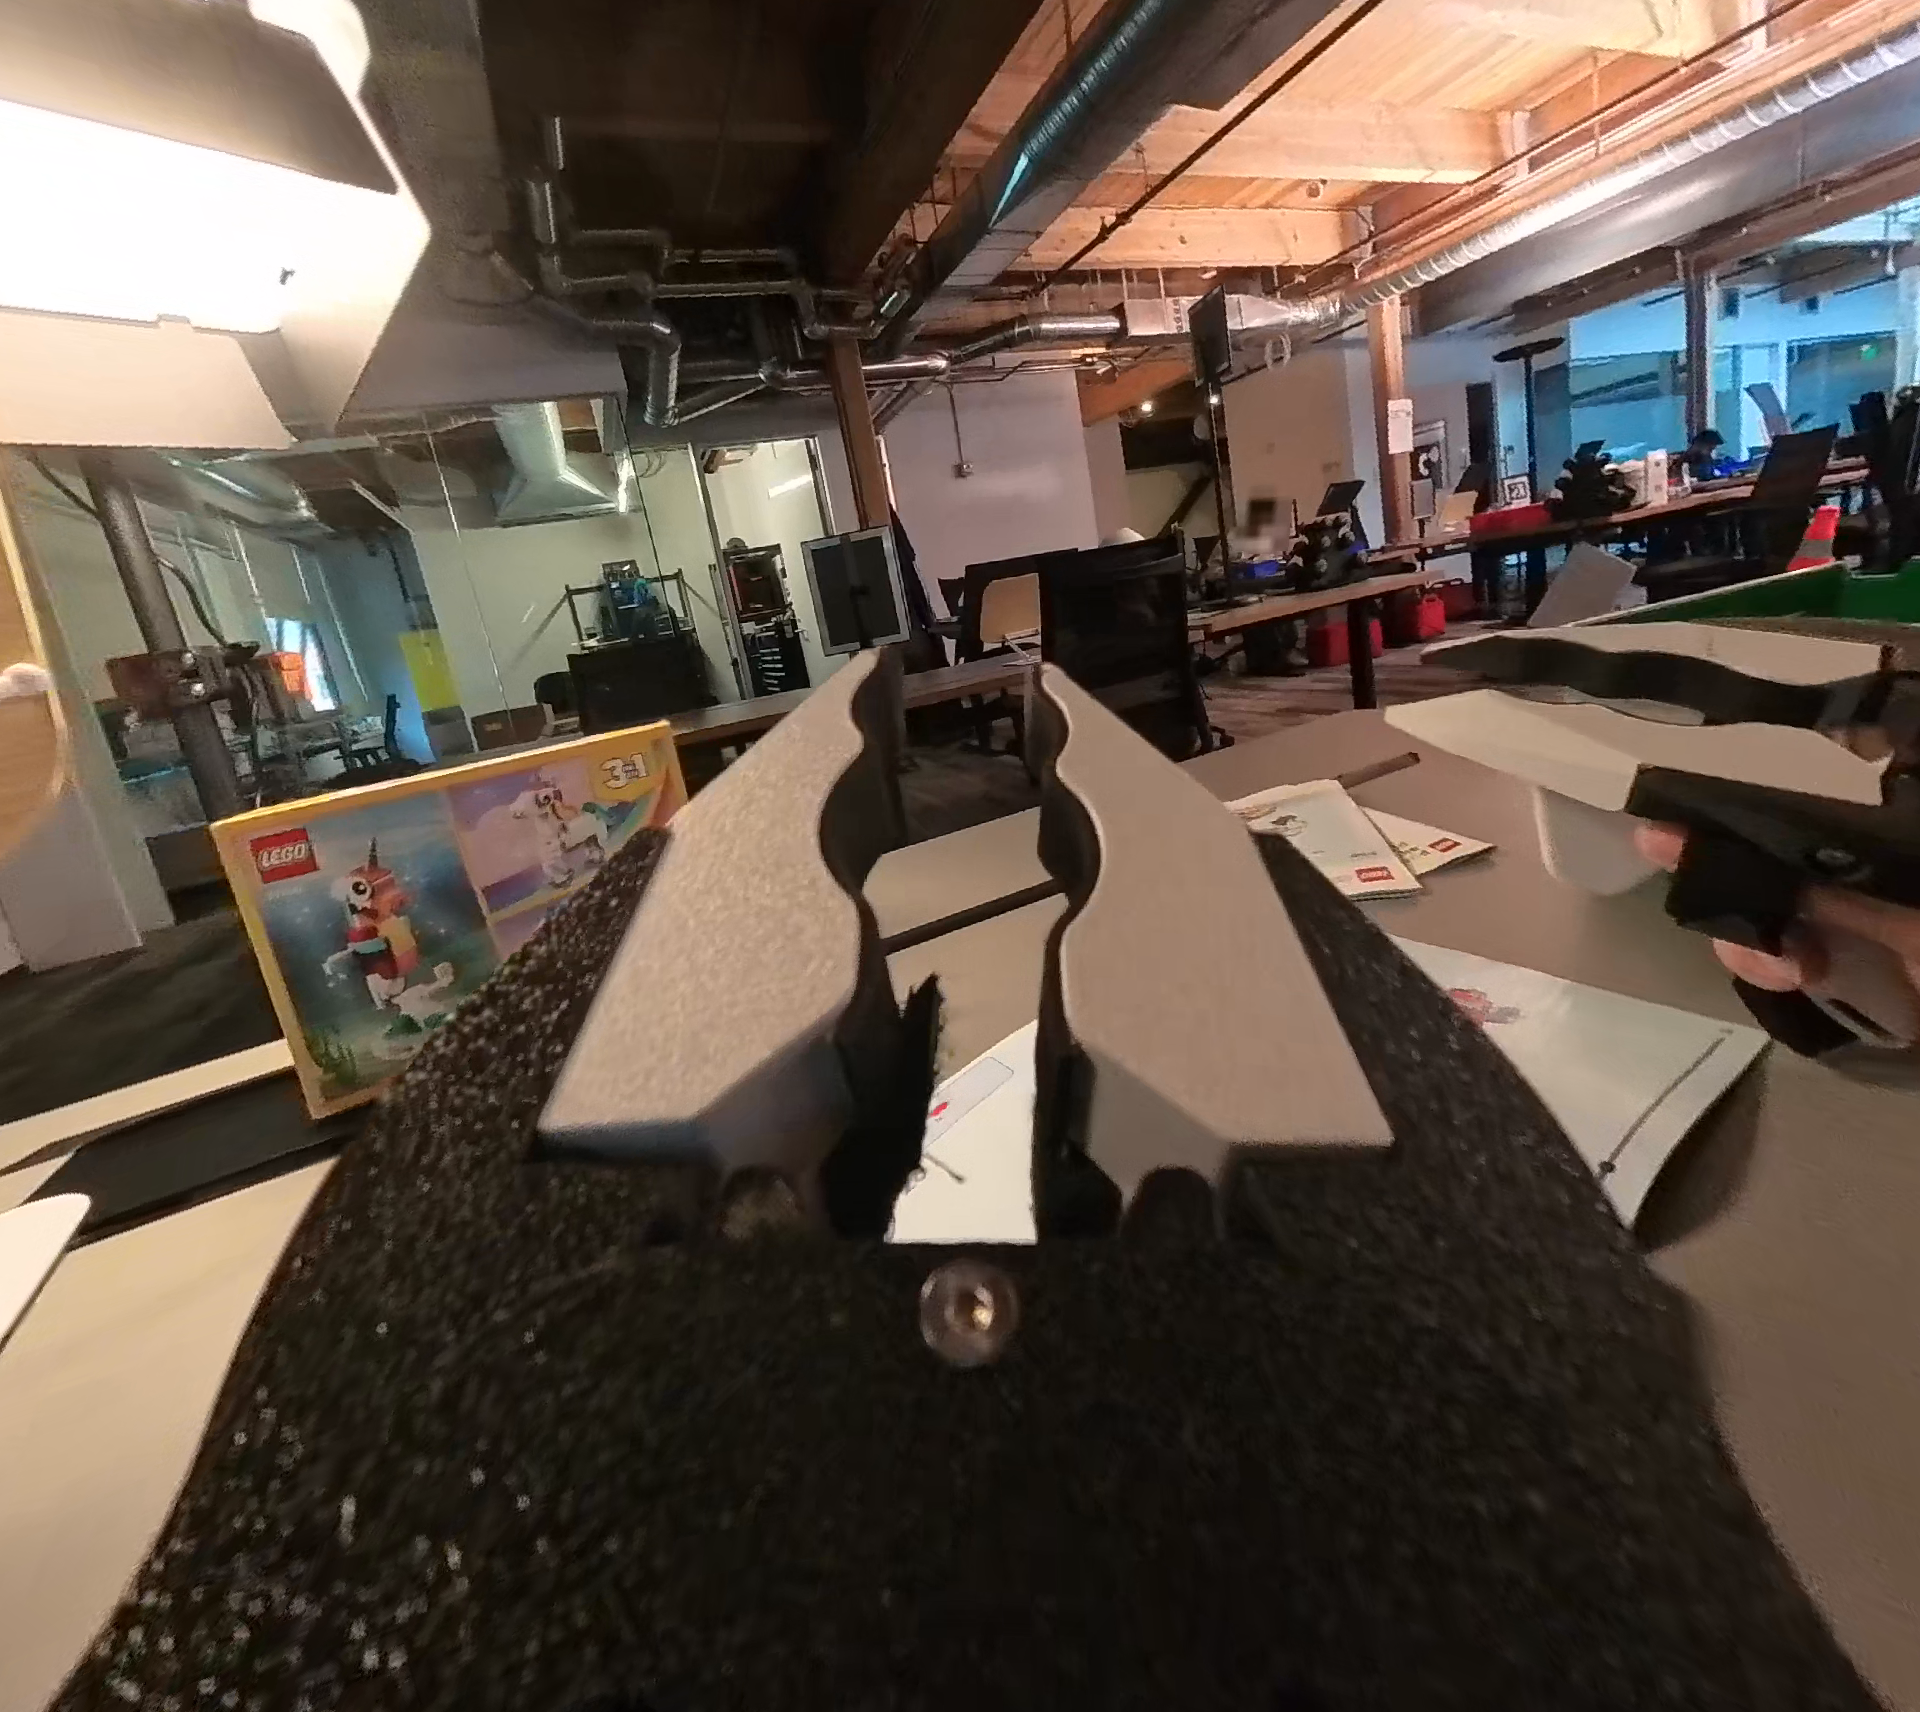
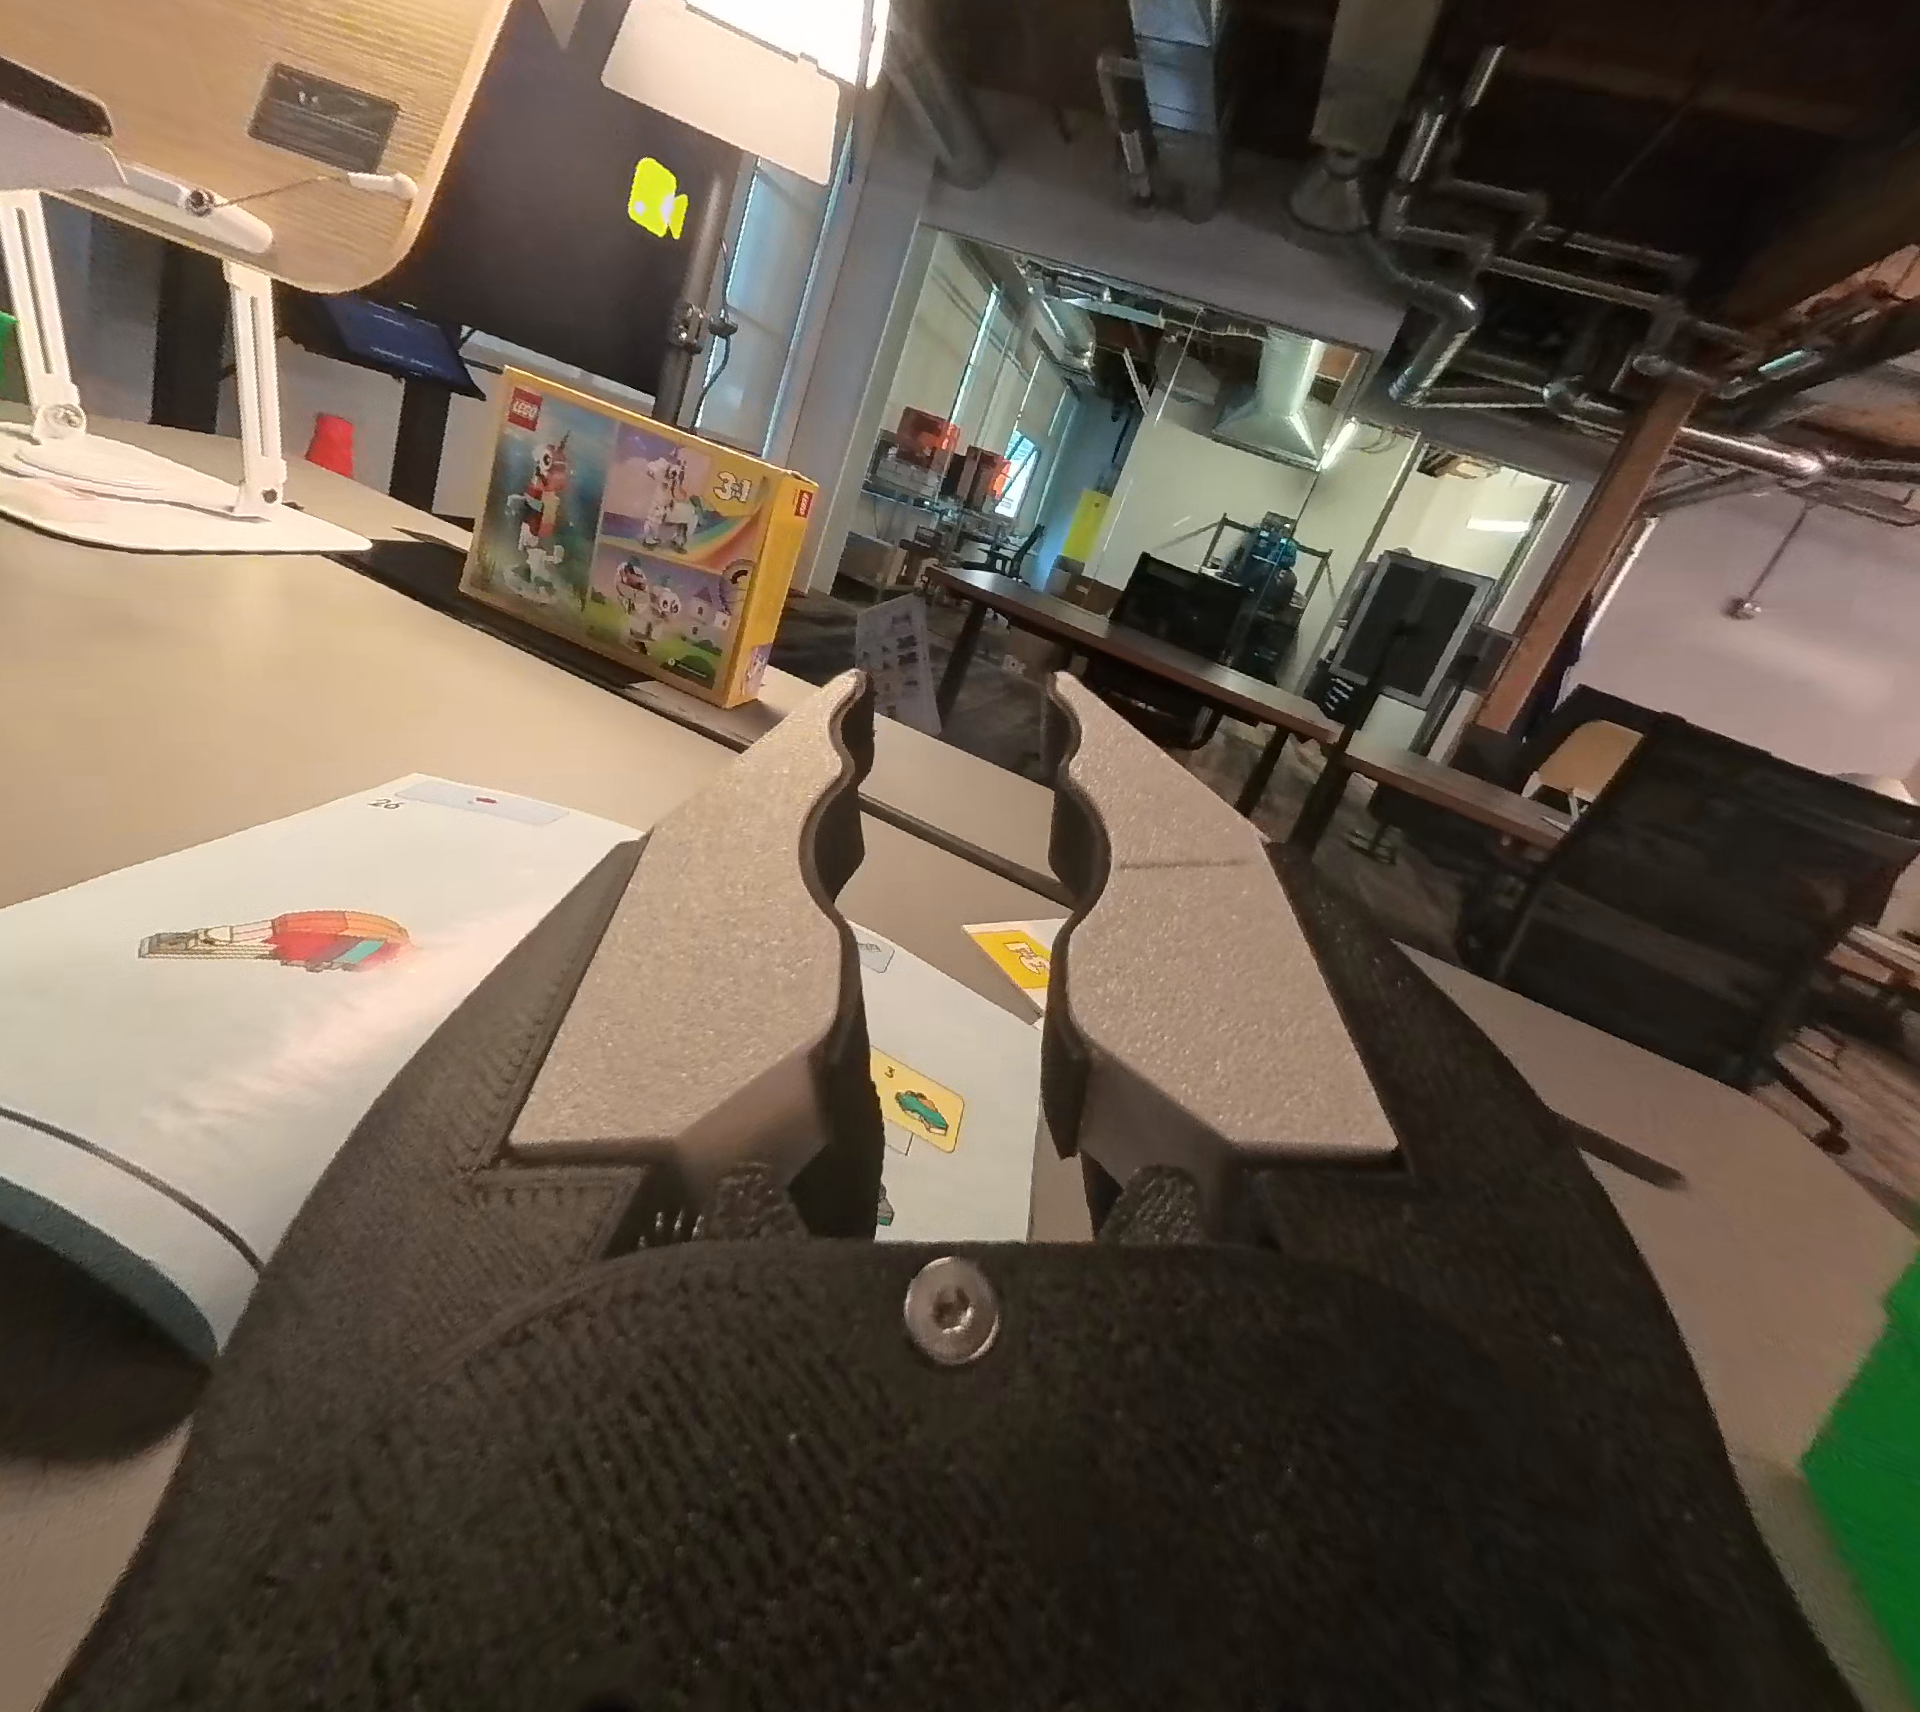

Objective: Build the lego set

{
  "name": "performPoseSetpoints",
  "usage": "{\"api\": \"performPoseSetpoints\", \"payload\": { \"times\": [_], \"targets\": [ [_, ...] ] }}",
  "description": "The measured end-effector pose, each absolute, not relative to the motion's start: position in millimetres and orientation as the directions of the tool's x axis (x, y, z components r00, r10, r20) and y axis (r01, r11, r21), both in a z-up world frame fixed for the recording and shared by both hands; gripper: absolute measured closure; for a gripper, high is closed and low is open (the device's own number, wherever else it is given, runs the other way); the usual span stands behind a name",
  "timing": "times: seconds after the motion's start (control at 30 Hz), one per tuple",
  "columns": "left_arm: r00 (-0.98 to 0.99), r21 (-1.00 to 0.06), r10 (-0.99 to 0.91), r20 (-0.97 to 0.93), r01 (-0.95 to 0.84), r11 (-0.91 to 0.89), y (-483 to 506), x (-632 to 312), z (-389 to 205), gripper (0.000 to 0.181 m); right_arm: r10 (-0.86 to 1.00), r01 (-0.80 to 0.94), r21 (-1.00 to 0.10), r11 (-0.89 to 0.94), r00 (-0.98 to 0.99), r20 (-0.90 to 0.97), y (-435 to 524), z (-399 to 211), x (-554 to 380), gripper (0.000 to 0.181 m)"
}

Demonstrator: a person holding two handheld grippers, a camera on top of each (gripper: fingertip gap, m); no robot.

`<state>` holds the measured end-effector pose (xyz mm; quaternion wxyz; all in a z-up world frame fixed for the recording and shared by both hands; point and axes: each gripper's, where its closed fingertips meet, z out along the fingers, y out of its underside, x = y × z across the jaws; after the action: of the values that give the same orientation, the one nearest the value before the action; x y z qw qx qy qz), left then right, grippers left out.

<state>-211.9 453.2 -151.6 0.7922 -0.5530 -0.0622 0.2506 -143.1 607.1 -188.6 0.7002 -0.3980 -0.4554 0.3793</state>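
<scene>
On the grey table, your left gripper and right gripper both hover with jaws parted, holding nothing. Beyond them stands the yellow set box; an instruction booklet lies open beneath. No bricks or assembly appear in view, so you likely have the whole build left.

The open instruction booklet lies partly hidden beneath the right gripper, its left page cut by the frame edge. A green object at the right edge is blurred and cropped. In the left wrist view, the lego box has its lower corner covered by the left gripper.
</scene>
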Motion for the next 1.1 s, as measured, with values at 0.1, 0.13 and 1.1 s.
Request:
{"api": "performPoseSetpoints", "payload": {
  "times": [0.1, 0.13, 1.1],
  "targets": [
    [0.862, -0.898, 0.476, -0.174, -0.337, 0.282, 450, -211, -149, 0.162, 0.892, -0.164, -0.902, 0.399, 0.298, 0.341, 607, -189, -143, 0.152],
    [0.859, -0.896, 0.487, -0.161, -0.334, 0.293, 447, -213, -147, 0.162, 0.891, -0.163, -0.902, 0.4, 0.298, 0.342, 607, -189, -143, 0.153],
    [0.886, -0.851, 0.438, -0.151, -0.342, 0.4, 465, -195, -132, 0.181, 0.824, -0.095, -0.86, 0.502, 0.355, 0.442, 609, -192, -126, 0.156]
  ]
}}
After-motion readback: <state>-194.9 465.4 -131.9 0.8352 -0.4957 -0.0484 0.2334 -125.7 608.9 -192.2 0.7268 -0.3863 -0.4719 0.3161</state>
